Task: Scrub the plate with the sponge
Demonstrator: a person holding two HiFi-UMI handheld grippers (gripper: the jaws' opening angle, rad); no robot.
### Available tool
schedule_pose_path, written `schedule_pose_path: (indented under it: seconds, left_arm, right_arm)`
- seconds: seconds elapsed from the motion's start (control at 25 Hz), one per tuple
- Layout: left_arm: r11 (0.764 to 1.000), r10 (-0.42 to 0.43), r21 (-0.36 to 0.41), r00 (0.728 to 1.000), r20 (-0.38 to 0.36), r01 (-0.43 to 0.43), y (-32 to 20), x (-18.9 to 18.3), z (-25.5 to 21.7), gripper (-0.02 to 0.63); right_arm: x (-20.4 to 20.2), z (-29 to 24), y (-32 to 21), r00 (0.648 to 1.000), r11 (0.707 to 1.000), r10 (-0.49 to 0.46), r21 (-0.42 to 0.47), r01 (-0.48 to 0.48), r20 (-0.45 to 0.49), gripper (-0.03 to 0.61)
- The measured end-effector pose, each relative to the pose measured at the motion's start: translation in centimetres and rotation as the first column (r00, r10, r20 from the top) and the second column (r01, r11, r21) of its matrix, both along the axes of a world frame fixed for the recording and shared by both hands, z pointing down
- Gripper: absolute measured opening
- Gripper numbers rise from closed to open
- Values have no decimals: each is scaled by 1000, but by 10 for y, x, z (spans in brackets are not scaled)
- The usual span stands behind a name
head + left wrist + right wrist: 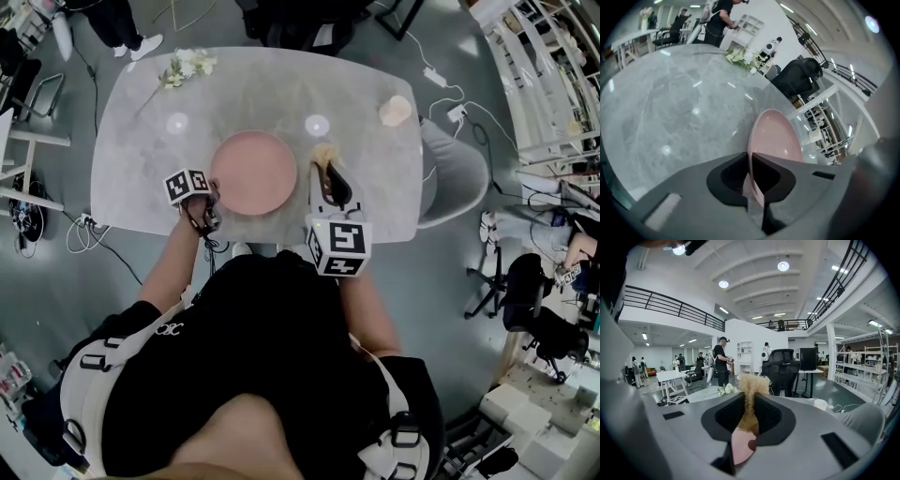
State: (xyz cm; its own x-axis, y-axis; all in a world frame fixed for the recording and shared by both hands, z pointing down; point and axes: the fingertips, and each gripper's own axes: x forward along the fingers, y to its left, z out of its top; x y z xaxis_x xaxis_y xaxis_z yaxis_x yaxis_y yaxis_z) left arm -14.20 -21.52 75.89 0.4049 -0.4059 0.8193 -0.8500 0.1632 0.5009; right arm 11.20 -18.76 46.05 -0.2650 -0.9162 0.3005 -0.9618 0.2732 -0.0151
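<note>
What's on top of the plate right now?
Nothing: the plate is bare. The left gripper pinches its rim; the sponge, in the right gripper, is beside it. Its underside is hidden.

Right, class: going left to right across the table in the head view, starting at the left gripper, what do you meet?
The left gripper, jaws on the rim → pink plate → sponge in the jaws of the right gripper → small beige object.

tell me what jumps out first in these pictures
The pink plate sits close to the near edge of the grey marble table, its left rim pinched in the left gripper. Just right of it, the right gripper clamps a tan, fuzzy sponge. A sprig of white flowers lies at the far left corner.
</note>
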Motion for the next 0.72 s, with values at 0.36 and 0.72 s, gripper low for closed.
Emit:
schedule_pose_path:
  seconds: [0.36,0.72]
  left_arm:
    - [990,44,135,998,-39,-38,-5,22,-69,28]
    - [926,147,357,989,-36,-124,-16,53,-179,28]
  right_arm:
    - [-22,1,-7,998,998,-65,-1,65,18,61]
    - [-74,5,-15,976,976,-217,-18,218,30,61]
